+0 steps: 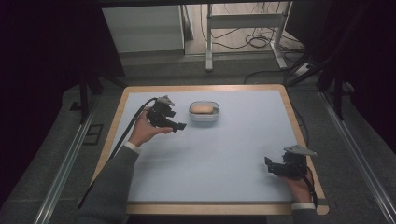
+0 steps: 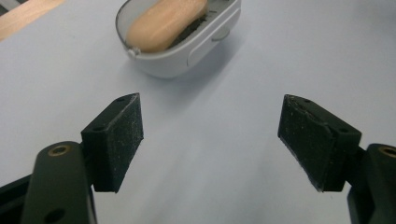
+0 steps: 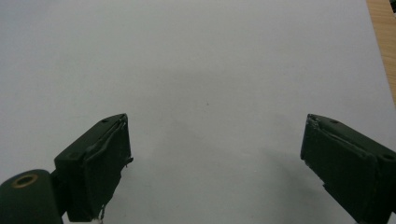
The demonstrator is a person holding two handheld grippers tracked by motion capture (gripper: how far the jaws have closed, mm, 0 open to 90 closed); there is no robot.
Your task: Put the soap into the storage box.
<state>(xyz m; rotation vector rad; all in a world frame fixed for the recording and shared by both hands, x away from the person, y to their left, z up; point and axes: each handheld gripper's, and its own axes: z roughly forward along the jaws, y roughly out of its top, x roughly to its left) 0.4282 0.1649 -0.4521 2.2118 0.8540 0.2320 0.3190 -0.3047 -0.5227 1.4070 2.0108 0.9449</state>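
The left gripper [image 1: 180, 126] hangs just above the mat [image 1: 224, 154], held in the person's left hand [image 1: 144, 130], with its jaws spread wide and nothing between them. In the left gripper view its two black pads [image 2: 119, 137] stand well apart over bare mat, and the dish [image 2: 187, 49] lies ahead of them, nearer the left jaw than the right, close but not touching. The dish is a pale, oval, shallow one with a raised rim, and a tan, rounded soap [image 2: 163, 23] lies lengthwise inside it on a darker inset. In the high view the dish [image 1: 204, 117] sits just beyond the tips of the left gripper, toward the far side of the table [image 1: 285, 100], with the soap [image 1: 201, 109] resting in its middle. The right gripper [image 1: 268, 164] is well apart from the dish, low over the near right part of the mat, held in the right hand [image 1: 299, 184]. Its jaws too are spread wide and hold nothing; in the right gripper view the pads [image 3: 100, 163] frame bare mat, with a strip of the wooden table edge [image 3: 383, 37] beyond the right jaw. A cable [image 1: 126, 133] trails back from the left gripper along the left forearm.
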